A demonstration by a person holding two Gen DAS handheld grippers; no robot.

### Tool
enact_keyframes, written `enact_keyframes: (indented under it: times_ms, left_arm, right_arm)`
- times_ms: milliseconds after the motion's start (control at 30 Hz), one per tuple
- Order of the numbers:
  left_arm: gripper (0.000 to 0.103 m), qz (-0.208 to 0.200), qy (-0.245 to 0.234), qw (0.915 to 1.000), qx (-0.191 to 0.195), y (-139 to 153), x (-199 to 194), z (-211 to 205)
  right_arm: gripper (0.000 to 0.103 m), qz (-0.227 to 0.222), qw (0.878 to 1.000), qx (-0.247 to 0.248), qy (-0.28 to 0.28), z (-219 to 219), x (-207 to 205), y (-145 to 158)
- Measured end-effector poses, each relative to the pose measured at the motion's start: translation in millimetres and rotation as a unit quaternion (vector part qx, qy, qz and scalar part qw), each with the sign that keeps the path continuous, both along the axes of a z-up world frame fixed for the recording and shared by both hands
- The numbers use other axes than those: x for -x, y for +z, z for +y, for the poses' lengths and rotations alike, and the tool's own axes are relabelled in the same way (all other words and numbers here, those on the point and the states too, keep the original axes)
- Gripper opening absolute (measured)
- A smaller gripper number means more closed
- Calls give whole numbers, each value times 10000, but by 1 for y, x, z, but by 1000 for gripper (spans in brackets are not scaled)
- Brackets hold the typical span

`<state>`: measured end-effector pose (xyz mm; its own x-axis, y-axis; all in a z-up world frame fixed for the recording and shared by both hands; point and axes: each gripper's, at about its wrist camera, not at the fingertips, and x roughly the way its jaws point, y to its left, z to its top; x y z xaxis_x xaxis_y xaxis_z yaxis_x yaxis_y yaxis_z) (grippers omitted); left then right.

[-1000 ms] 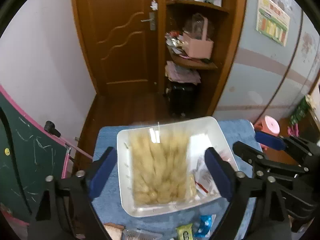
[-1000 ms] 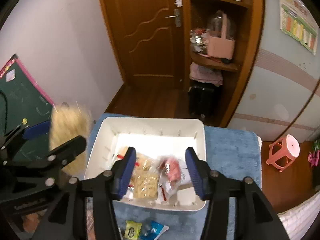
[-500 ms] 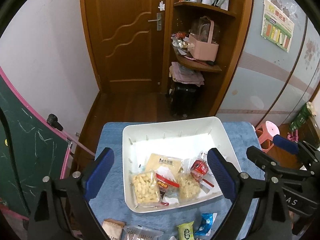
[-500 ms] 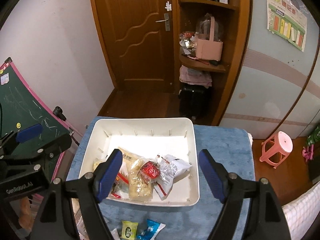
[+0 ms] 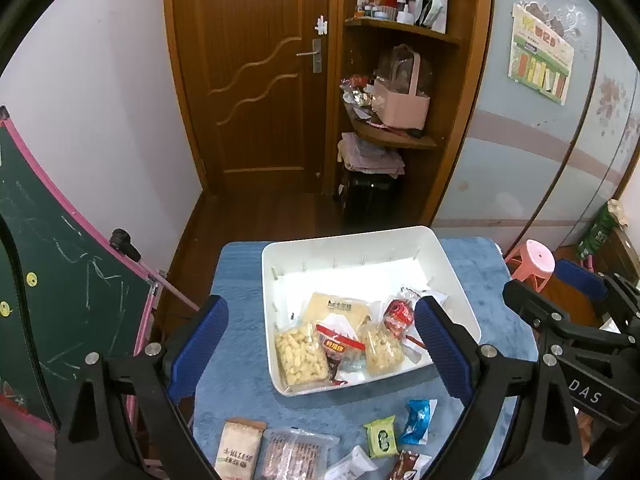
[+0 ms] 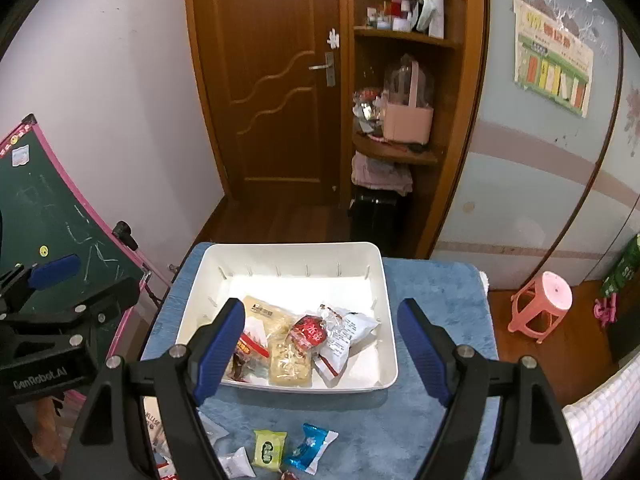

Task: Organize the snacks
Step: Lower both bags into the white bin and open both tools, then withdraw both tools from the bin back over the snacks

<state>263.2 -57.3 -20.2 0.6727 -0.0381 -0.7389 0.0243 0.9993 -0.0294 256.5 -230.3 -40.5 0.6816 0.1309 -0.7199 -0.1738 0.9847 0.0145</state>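
A white bin (image 5: pixel 352 236) stands on the blue cloth, with several snack packets in its near half. Among them are a clear bag of yellow puffs (image 5: pixel 300 354), a beige packet (image 5: pixel 336 308) and a round red packet (image 5: pixel 398 314). My left gripper (image 5: pixel 320 320) hangs open and empty above the bin's near side. My right gripper (image 6: pixel 320 316) is also open and empty over the bin (image 6: pixel 288 246). In front of the bin lie loose snacks: a green packet (image 6: pixel 269 448), a blue packet (image 6: pixel 310 446), a beige stick pack (image 5: pixel 236 448) and a clear packet (image 5: pixel 292 456).
A green chalkboard with a pink frame (image 5: pixel 60 280) leans at the table's left edge. On the floor to the right stands a pink stool (image 6: pixel 544 300). Behind the table are a wooden door (image 5: pixel 256 80) and corner shelves (image 5: pixel 400 136).
The bag of puffs that was between my left fingers now lies in the bin. My right jaws have spread wider. Both grippers have drawn back and up from the bin.
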Motion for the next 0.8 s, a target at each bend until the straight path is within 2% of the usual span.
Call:
enact_keyframes:
  times_ms: [200,367,567,667,800]
  left_arm:
    - [94,-160,-94,9998,-75,12,32,10]
    - [94,-263,-202,9994,-108,16,62,20]
    - [94,-285,-330,9989,-150,14,94,30]
    - [94,-275,-392,9988,-127,8,111,36]
    - [94,-163,-470,9987,-56,-7,133,47]
  right_arm:
    - [79,-252,9997,-42,44,9,31,12]
    - [79,-644,9979,-96,64,16,64,19]
    - [79,-1058,9943,97,23,28,103,23]
    - [79,-1033,9946,87,47,32,117,19]
    - [79,-713,9973,98,126,36,136,5]
